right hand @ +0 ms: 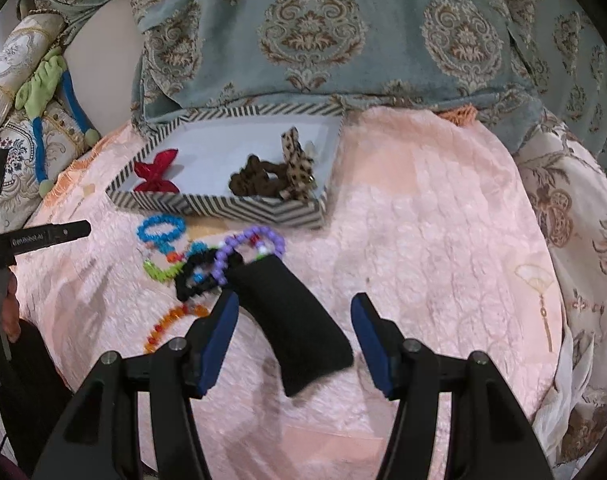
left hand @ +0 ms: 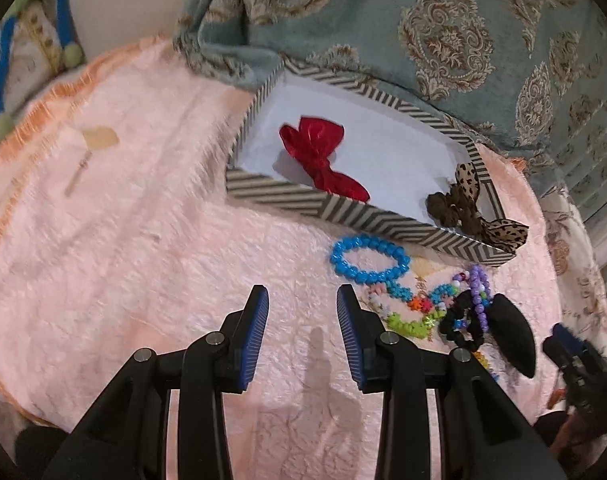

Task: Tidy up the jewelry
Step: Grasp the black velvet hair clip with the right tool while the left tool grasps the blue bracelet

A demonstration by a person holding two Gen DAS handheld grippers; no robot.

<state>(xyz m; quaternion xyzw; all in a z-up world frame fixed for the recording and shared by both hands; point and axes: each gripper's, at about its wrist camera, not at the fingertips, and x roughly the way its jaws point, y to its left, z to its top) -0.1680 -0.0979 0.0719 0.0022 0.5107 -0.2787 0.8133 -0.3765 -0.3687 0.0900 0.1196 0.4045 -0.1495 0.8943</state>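
A chevron-striped box [left hand: 343, 210] [right hand: 223, 205] lies on a pink cloth. In it are a red bow [left hand: 319, 156] [right hand: 156, 176] and a brown leopard-print scrunchie [left hand: 469, 208] [right hand: 275, 178]. In front of it lie a blue bead bracelet [left hand: 369, 260] [right hand: 161, 229], a purple bead bracelet [left hand: 479, 292] [right hand: 247, 242], a black scrunchie [left hand: 461, 322] [right hand: 195, 276], green and orange beads [left hand: 409, 322] [right hand: 171, 322] and a black fabric piece [left hand: 511, 332] [right hand: 295, 320]. My left gripper [left hand: 302, 300] is open, just left of the pile. My right gripper [right hand: 295, 308] is open around the black fabric piece.
A blue patterned blanket [left hand: 423, 20] [right hand: 323, 28] lies behind the box. A cushion and a blue-green plush toy [right hand: 51, 112] are at the far left. The pink cloth [left hand: 123, 220] [right hand: 443, 220] stretches left and right of the pile. The other gripper shows at each view's edge.
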